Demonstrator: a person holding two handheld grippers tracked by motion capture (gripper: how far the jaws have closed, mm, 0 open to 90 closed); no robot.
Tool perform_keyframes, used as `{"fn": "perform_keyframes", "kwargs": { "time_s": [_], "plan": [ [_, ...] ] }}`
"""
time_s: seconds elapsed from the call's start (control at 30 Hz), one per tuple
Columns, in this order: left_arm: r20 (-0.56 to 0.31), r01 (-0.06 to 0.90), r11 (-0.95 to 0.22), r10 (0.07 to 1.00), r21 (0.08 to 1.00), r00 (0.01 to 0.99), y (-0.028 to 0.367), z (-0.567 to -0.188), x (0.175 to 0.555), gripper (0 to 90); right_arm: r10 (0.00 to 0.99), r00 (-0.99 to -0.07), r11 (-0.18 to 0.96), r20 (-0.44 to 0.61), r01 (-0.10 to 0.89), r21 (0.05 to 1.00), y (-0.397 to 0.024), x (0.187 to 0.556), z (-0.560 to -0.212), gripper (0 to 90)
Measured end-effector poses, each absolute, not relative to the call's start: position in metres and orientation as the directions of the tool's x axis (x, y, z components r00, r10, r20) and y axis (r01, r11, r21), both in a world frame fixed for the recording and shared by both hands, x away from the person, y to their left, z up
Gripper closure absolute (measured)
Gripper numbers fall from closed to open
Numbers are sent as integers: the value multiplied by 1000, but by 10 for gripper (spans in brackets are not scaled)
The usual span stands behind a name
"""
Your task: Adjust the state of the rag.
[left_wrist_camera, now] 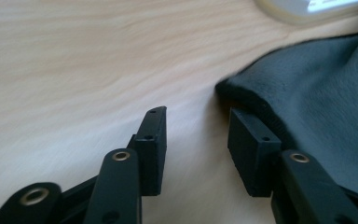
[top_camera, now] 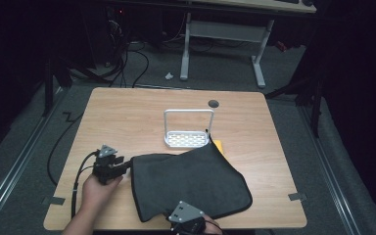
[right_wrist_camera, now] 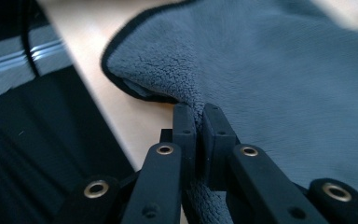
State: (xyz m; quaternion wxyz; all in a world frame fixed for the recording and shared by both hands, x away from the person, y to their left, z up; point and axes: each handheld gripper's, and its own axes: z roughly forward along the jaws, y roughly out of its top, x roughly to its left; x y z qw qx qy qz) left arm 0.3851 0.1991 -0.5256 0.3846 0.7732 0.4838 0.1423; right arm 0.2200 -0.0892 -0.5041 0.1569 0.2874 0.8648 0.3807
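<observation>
Nearest the camera, the right gripper [right_wrist_camera: 199,122] pinches a fold of the dark grey cloth [top_camera: 191,183] at the tabletop's [top_camera: 127,112] near edge, jaws clamped on the fabric. That cloth covers the near middle of the tabletop, its far corner reaching the white rack [top_camera: 188,129] and partly hiding an orange object [top_camera: 218,145]. By the cloth's left edge, the left gripper [left_wrist_camera: 196,135] has its jaws apart, one jaw beside the hem, gripping nothing.
</observation>
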Motion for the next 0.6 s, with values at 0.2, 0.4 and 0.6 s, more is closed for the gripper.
{"fn": "perform_keyframes", "kwargs": {
  "time_s": [0.2,0.4,0.6],
  "plan": [
    [-218,653,-140,873,744,436,231,-521,361,590,604,-797,530,3,405,745,-85,219,-507,632],
    [-248,598,-161,803,785,542,187,-510,344,580,695,-719,425,2,414,805,-133,224,-476,610],
    [-253,600,-239,743,763,619,155,-516,330,581,857,-502,394,-113,498,773,-197,274,-495,689]
  ]
}}
